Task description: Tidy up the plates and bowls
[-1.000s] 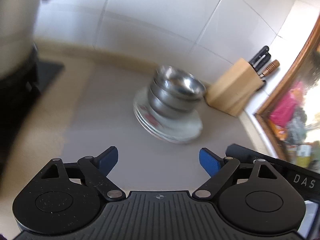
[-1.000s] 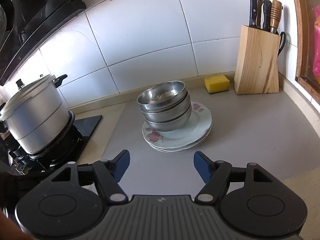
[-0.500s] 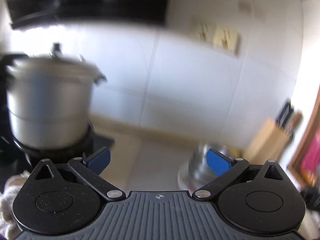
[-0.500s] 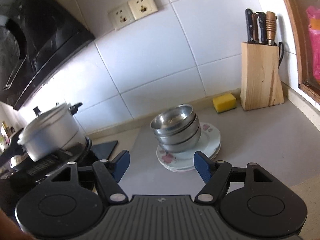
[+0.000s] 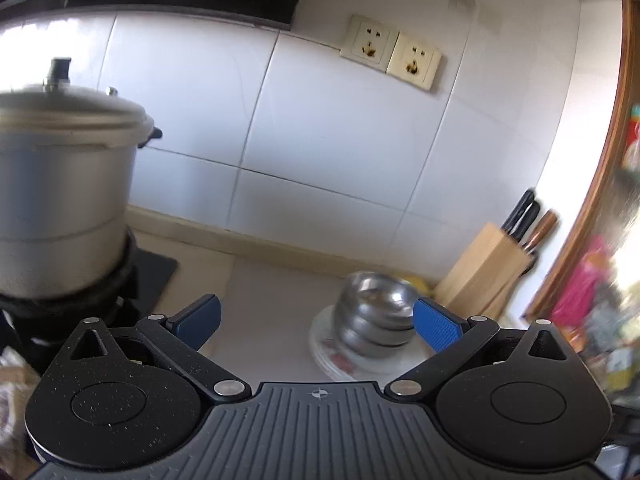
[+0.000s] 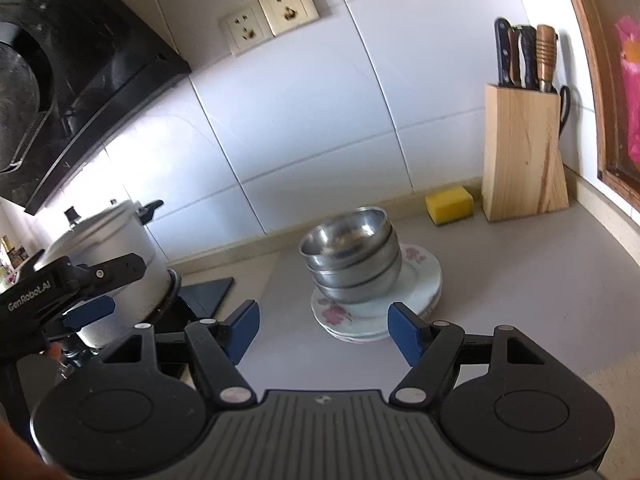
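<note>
While the grey bench (image 6: 520, 280) carries the white plates (image 6: 424, 280) with 3 steel bowls (image 6: 352, 264) nested on top, apparently already organized, the left claw (image 5: 316, 316) and right claw (image 6: 324, 328) both gape empty, well short of the stack.

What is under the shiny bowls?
The steel bowls sit nested on a stack of white flowered plates. The bowls hide the plates' middles, so their exact number is unclear.

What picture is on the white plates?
Pink flowers on the plates, clearest in the right wrist view.
</note>
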### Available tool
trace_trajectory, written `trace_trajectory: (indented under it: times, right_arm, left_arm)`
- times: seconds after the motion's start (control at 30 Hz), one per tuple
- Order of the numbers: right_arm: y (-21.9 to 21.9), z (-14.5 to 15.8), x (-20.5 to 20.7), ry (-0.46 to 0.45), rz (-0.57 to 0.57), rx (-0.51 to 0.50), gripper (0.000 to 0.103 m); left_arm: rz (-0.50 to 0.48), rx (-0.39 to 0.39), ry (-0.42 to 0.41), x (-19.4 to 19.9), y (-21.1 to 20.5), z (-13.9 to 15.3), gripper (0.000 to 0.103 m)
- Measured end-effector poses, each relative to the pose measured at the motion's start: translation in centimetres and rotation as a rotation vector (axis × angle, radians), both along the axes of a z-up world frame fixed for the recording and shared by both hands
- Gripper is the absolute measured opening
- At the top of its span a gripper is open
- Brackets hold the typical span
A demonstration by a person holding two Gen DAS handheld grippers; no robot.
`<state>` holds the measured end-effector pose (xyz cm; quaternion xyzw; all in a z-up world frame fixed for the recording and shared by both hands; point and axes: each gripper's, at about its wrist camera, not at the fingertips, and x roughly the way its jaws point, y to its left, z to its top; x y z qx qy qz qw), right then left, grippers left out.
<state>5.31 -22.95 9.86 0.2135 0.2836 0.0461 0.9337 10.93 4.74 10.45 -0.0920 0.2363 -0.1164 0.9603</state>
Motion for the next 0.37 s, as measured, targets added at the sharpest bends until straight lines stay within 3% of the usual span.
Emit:
trace_trajectory:
  times: [0.2,0.37]
  right_arm:
    - [-0.1,-0.6,0.3,0.026,0.007,0.0,0.052]
    - [-0.3,-0.8,0.6,0.033,0.004,0.006,0.052]
  left_arm:
    - [-0.065,-0.045,0.043,0.7,-0.7,-0.9,0.098]
    - [-0.057,0.019,0.023,0.3,-1.7,-1.3,0.098]
